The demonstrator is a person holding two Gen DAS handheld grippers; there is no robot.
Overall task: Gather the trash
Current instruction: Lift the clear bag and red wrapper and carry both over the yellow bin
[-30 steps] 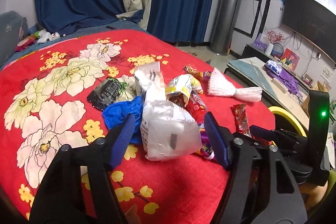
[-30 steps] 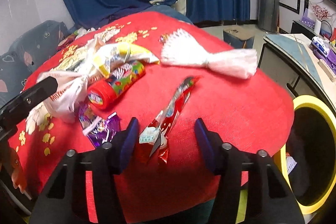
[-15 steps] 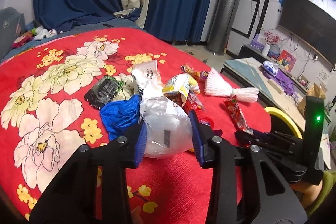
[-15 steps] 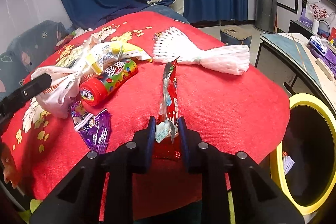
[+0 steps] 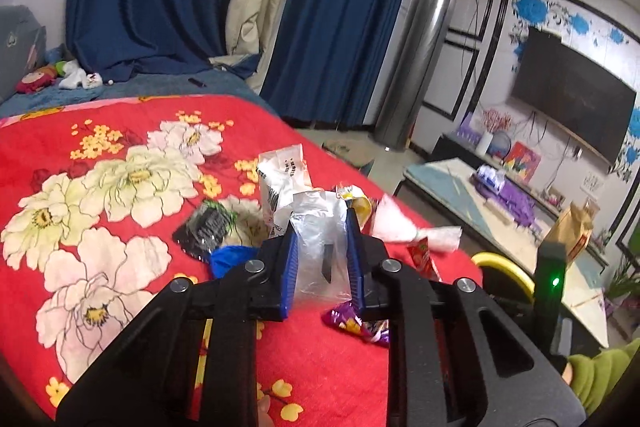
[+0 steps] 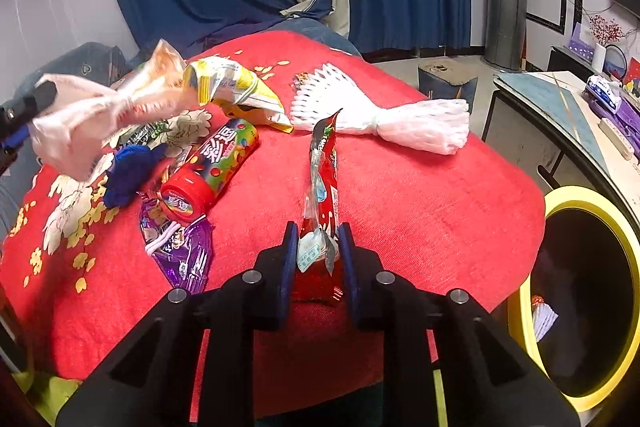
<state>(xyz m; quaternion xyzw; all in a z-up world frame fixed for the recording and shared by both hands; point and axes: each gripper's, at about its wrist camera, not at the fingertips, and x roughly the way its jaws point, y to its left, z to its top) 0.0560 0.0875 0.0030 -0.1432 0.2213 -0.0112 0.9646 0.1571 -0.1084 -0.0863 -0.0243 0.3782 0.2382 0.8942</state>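
Observation:
Trash lies in a heap on a red flowered blanket point(image 6: 420, 211). My left gripper point(image 5: 322, 227) is closing on a clear plastic bag point(image 5: 318, 259); its blue pads press the bag's sides and the bag hangs off the blanket. The right wrist view shows that bag point(image 6: 84, 119) raised at the far left. My right gripper point(image 6: 318, 233) is shut on the lower end of a long red wrapper point(image 6: 325, 167), which stands up from the jaws. A yellow-rimmed bin point(image 6: 576, 197) sits low at the right, with some trash inside.
On the blanket lie a candy tube point(image 6: 212, 167), a purple wrapper point(image 6: 180, 255), a white foam net point(image 6: 384, 115), a yellow packet point(image 6: 236, 87), a blue cloth point(image 6: 128, 171) and a black wrapper point(image 5: 204, 231). A low table point(image 5: 460, 187) stands beyond the bed's right edge.
Both grippers have closed from wide open: the left onto the clear bag, which has risen, the right onto the red wrapper, which has tipped upright.

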